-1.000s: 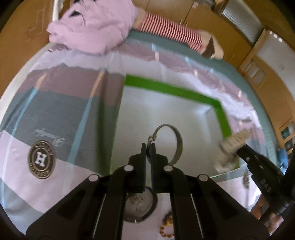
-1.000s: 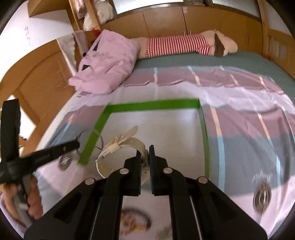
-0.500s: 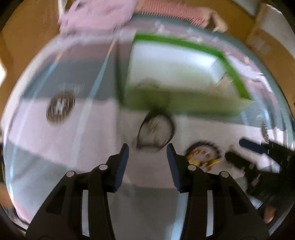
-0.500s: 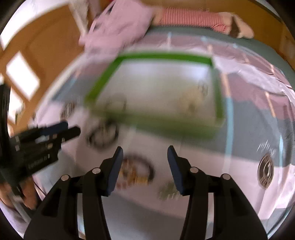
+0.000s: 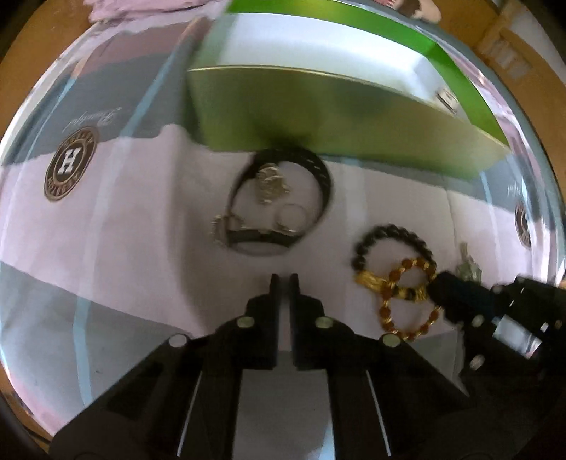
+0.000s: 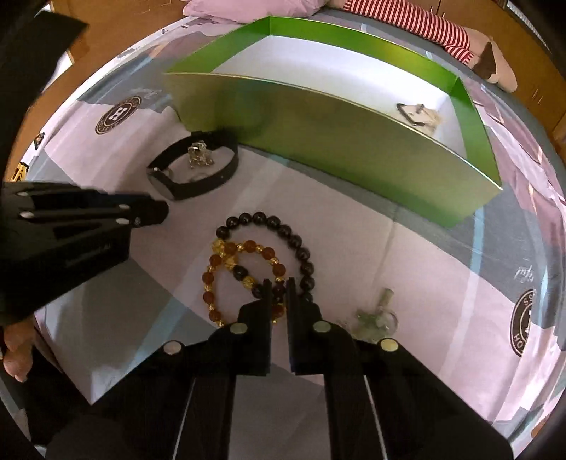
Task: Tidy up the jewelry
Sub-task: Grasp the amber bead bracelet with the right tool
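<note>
Two overlapping beaded bracelets, one black (image 6: 283,226) and one amber (image 6: 208,279), lie on the bedsheet before the green box (image 6: 353,148). My right gripper (image 6: 279,283) points down on their crossing, its jaws closing with beads showing in the narrow gap. In the left wrist view the same beads (image 5: 392,233) sit to the right. My left gripper (image 5: 284,277) is closing on nothing, just short of a black band bracelet (image 5: 318,177) that rings a silver pendant (image 5: 269,184) and a ring (image 5: 292,216). A pale cuff (image 6: 421,115) lies inside the box.
A greenish pendant (image 6: 375,318) lies right of the right gripper. The box's tall near wall (image 5: 336,116) stands just beyond the jewellery. A pink pillow (image 6: 247,7) and a striped soft toy (image 6: 424,21) lie at the bed's far end. Part of a hand (image 6: 14,354) shows at left.
Both grippers held bracelets over the box, opened and left them inside, then came back and down to the jewellery in front of the box, where their jaws have narrowed again.
</note>
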A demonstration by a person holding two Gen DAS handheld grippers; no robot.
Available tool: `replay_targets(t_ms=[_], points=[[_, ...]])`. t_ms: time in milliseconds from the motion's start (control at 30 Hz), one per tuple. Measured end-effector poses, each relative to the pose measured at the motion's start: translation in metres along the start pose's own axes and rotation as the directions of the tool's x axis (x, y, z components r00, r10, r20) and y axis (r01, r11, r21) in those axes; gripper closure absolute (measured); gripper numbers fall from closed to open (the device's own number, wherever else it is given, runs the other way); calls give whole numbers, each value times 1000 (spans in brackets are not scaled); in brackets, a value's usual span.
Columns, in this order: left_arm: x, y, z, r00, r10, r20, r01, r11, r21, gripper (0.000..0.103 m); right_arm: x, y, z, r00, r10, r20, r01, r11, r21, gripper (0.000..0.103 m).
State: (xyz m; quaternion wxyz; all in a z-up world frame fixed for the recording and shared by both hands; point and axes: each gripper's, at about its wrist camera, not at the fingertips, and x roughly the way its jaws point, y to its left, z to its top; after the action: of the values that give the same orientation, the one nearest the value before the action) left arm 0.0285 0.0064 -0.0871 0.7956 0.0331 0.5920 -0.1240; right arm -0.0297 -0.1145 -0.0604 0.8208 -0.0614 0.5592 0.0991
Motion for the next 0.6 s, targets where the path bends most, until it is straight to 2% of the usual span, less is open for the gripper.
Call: replay_targets(t_ms=[267, 367, 433, 500, 600], points=[[-5, -33, -18, 1000, -28, 9, 26, 994, 110, 100, -15, -52, -7, 998, -53, 28, 48, 986, 161, 96], [-18, -30, -16, 997, -17, 69, 10, 996, 89, 100, -23, -64, -12, 997, -68, 46, 58, 981, 187, 96], [-24, -21, -7, 993, 1, 117, -6, 999, 47, 92, -24, -65, -14, 997, -65, 51, 54, 980, 190, 96], [-32, -8, -6, 989, 13, 149, -13, 1000, -2, 69, -23, -60, -13, 997, -63, 52, 52, 983, 177, 96], [-23, -2, 8, 988, 48, 144, -42, 998, -44, 62, -24, -56, -12, 997, -56, 55, 47, 985, 167, 96]])
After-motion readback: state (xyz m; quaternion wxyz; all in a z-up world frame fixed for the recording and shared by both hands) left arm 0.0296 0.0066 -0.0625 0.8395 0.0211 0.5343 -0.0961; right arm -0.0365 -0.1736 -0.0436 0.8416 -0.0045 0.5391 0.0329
